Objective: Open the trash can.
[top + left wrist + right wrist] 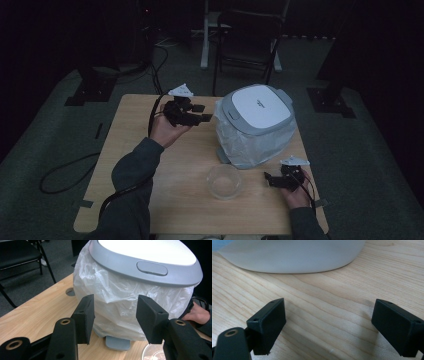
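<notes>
A small bin with a white lid, a grey rim and a clear plastic liner stands on the right half of the wooden table. My left gripper hovers just left of it, pointing at its side, open with nothing between the jaws. In the left gripper view, the left gripper frames the bagged bin and its grey foot pedal. My right gripper rests low near the front right, open. In the right gripper view, the right gripper faces bare wood and the bin's base.
A clear glass bowl sits in front of the bin, between the two hands; its rim shows at the bottom of the left gripper view. A folding chair stands behind the table. The room around is dark, with cables on the floor.
</notes>
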`<state>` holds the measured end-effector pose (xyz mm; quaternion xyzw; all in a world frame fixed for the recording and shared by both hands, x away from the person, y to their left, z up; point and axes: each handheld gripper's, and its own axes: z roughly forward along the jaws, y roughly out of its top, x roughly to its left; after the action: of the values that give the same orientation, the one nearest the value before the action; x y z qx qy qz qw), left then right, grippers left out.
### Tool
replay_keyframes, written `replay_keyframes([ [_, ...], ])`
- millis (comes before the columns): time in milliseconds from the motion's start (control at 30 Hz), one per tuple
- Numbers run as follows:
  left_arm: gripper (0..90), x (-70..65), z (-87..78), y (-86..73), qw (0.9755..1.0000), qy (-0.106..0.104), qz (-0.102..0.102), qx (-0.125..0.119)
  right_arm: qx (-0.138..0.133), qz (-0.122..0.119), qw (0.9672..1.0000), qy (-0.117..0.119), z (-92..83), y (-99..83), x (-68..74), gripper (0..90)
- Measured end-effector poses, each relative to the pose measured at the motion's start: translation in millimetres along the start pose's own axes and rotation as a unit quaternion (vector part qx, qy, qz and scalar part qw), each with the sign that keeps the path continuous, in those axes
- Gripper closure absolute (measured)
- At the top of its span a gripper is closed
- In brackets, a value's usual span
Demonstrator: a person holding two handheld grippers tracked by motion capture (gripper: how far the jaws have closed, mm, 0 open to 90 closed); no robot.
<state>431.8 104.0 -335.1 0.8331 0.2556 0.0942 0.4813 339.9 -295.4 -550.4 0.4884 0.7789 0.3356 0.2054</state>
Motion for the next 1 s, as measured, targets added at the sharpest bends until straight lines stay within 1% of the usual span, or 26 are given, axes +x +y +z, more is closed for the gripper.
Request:
replay_keyframes([
  [133,50.6,-1.4,0.2,4.2,1.0000,-0.003,0.005,-0.001,0.000,0.000,1.0000,0.000,0.0,0.0,0.0,11.3],
  [267,50.6,-1.9,1.1,7.3,1.0000,-0.004,0.004,-0.003,0.000,0.000,1.0000,0.000,0.0,0.0,0.0,11.3],
  [367,53.1,-3.0,2.3,8.8,0.9999,-0.008,0.009,-0.001,0.000,0.000,1.0000,0.000,0.0,0.0,0.0,11.3],
  [567,62.5,-7.4,4.3,11.0,0.9997,-0.019,0.018,-0.002,0.000,0.000,1.0000,0.000,0.0,0.0,0.0,11.3],
  [667,67.9,-9.9,5.5,12.4,0.9994,-0.021,0.026,0.000,0.000,0.000,1.0000,0.000,0.0,0.0,0.0,11.3],
  [833,78.6,-14.1,6.3,15.1,0.9991,-0.025,0.035,-0.004,0.000,0.000,1.0000,0.000,0.0,0.0,0.0,11.3],
  [867,80.3,-14.1,6.3,15.1,0.9991,-0.025,0.035,-0.004,0.000,0.000,1.0000,0.000,0.0,0.0,0.0,11.3],
  [900,80.3,-15.7,6.7,16.3,0.9989,-0.025,0.040,-0.004,0.000,0.000,1.0000,0.000,0.0,0.0,0.0,11.3],
  [933,86.6,-17.2,7.1,17.5,0.9988,-0.024,0.042,-0.005,0.000,0.000,1.0000,0.000,0.0,0.0,0.0,11.3],
  [1000,90.0,-17.9,7.2,18.3,0.9988,-0.024,0.043,-0.004,0.000,0.000,1.0000,0.000,0.0,0.0,0.0,11.3],
])
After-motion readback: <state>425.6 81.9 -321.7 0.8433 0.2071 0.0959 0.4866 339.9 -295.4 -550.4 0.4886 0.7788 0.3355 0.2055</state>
